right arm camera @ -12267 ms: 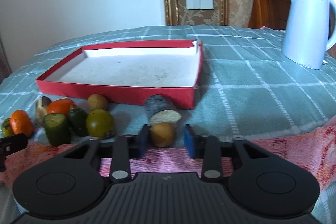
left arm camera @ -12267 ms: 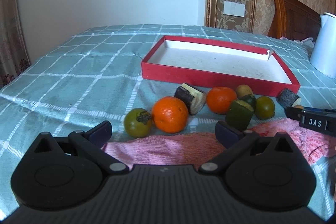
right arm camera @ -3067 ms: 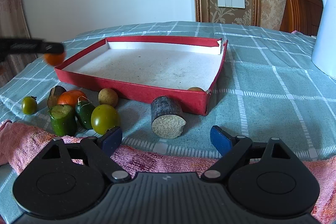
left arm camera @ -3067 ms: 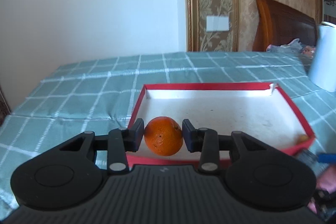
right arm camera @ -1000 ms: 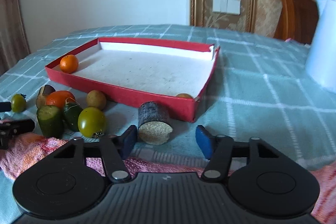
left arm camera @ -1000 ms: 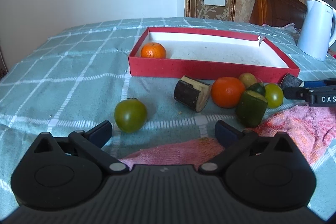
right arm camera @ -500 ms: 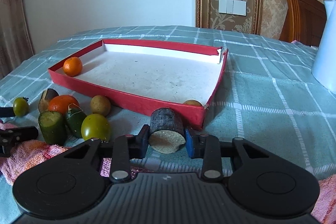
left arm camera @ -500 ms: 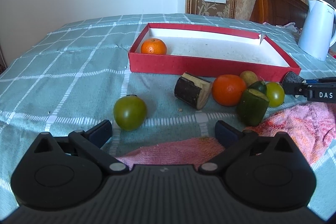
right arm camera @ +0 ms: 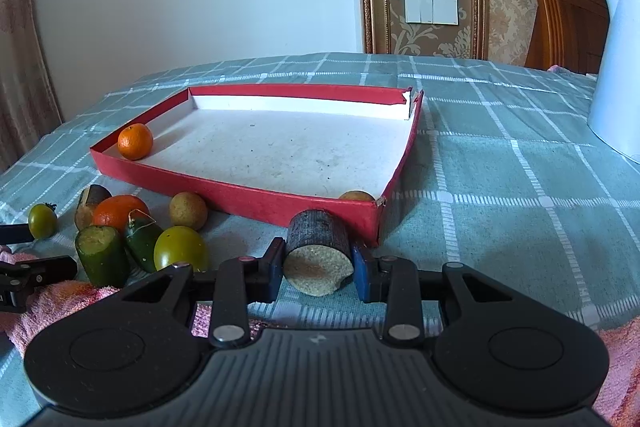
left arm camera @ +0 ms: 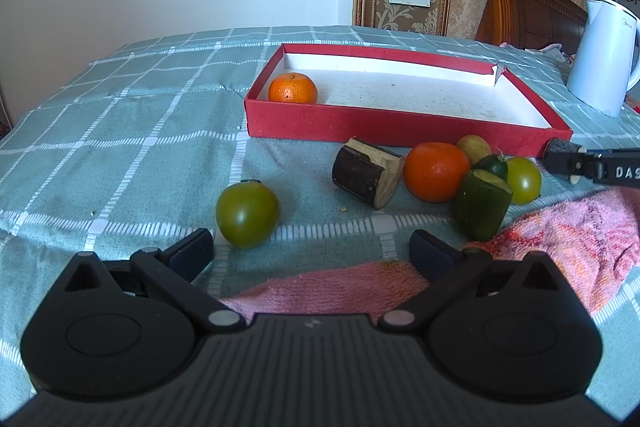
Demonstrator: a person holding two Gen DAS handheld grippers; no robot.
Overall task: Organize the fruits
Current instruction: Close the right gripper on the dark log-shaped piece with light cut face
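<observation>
A red tray point(left arm camera: 400, 126) point(right arm camera: 240, 191) holds a small orange point(left arm camera: 293, 88) point(right arm camera: 135, 141) in its near left corner and a brown fruit point(right arm camera: 356, 196) in its near right corner. My right gripper point(right arm camera: 318, 269) is shut on a dark sugarcane chunk point(right arm camera: 318, 251) just in front of the tray. My left gripper point(left arm camera: 310, 251) is open and empty, behind a green tomato point(left arm camera: 247, 214). Before the tray lie another cane chunk point(left arm camera: 366, 171), an orange point(left arm camera: 436, 171), a cucumber piece point(left arm camera: 482, 205), a second green tomato point(left arm camera: 522, 179) and a brown fruit point(left arm camera: 473, 148).
A pink towel point(left arm camera: 560, 239) lies at the near edge of the teal checked cloth point(left arm camera: 120, 131). A white kettle point(left arm camera: 604, 55) point(right arm camera: 620, 75) stands at the right. A wooden headboard point(left arm camera: 528, 11) is behind it.
My right gripper has closed on the sugarcane chunk and lifted it slightly toward the tray. My left gripper has stayed open near the green tomato.
</observation>
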